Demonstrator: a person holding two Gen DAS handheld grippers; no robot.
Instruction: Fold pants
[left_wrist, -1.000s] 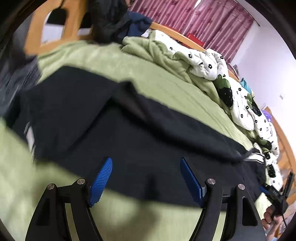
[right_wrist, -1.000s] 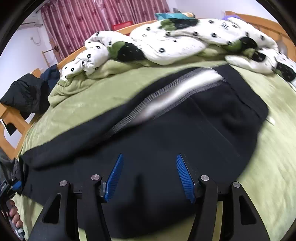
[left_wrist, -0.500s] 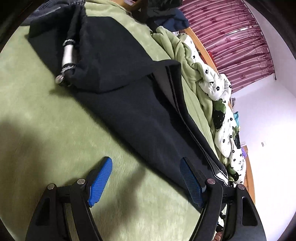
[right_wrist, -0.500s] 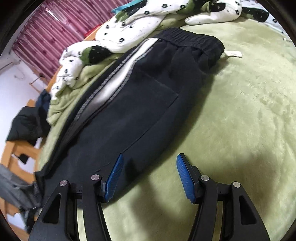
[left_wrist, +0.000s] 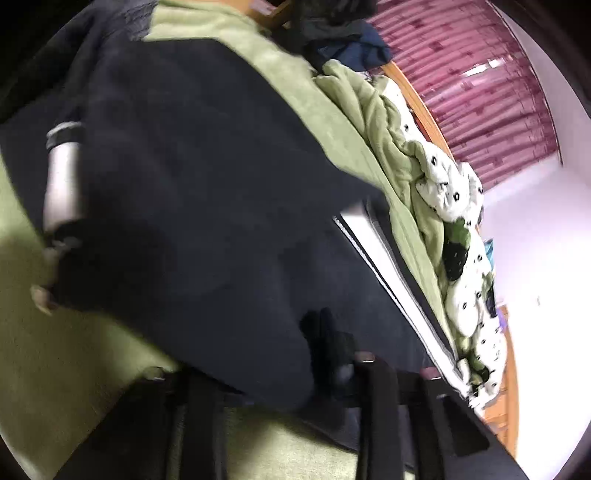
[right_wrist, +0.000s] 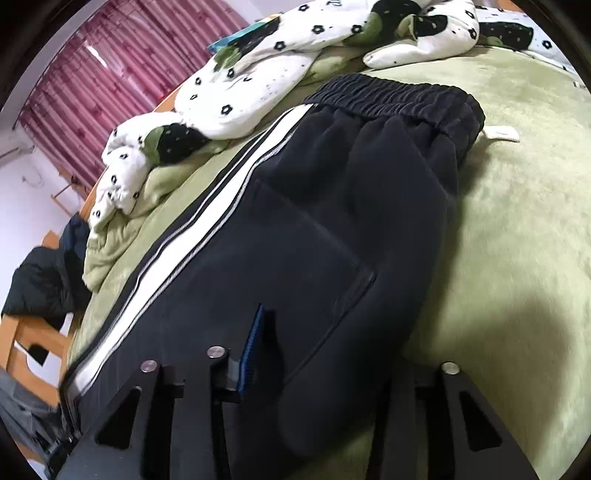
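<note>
The right gripper (right_wrist: 314, 354) is held low over the pants (right_wrist: 295, 240), which lie flat on the green blanket (right_wrist: 517, 221) of the bed. One blue finger pad (right_wrist: 253, 350) is seen pressed against the dark fabric; the opposite finger is hidden under the cloth edge, so the fingers are clamped on or set about that edge, and which cannot be told. Ahead of the fingers the elastic waistband (right_wrist: 399, 96) is shown, with a white side stripe (right_wrist: 192, 236) running back to their left.

The left gripper (left_wrist: 266, 376) is tilted against the hem end of the pants (left_wrist: 203, 203). Both fingers are covered by blurred dark cloth, and their spacing cannot be told. A grey cuff band (left_wrist: 62, 177) is seen far left of the fingers, and a flowered quilt (left_wrist: 458, 236) beyond them to the right.

Compared with half a second earlier, both pairs of fingers, then apart over bare blanket beside the garment, have been brought onto the fabric, and the blue pads of the left gripper have been lost from view.
</note>
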